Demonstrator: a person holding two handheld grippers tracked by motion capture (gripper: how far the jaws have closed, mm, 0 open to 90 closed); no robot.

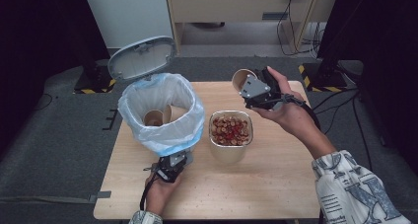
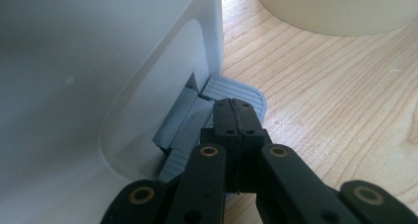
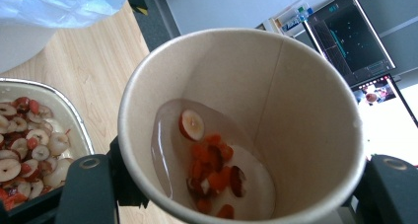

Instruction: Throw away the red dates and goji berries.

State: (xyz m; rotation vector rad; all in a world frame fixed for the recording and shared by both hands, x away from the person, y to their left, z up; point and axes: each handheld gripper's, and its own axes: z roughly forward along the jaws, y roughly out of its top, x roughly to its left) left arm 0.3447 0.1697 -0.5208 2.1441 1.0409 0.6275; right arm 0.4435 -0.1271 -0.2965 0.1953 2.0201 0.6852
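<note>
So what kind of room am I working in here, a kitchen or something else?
More likely a lab or office set up for recording than a kitchen: a lone wooden table stands on grey carpet, loose cables trail across the floor behind it, and computer monitors glow in the right gripper view.

The bin point(image 1: 148, 135) is white, with a pale blue and clear bag point(image 1: 192, 115) in it and a grey lid point(image 1: 142, 57). Its foot pedal point(image 2: 236, 88) is grey with thin stripes. The paper cup point(image 3: 296, 110) is tan outside and cream inside, and the fruit bits point(image 3: 212, 167) in it are red, orange and white. The foil tray point(image 1: 230, 152) is silver and holds red and white fruit slices point(image 1: 229, 130). The table point(image 1: 276, 184) is light wood with fine lines. The sleeve point(image 1: 352, 189) is white with dark blue letters. The jaws of the left gripper point(image 2: 235, 116) are black.
</note>
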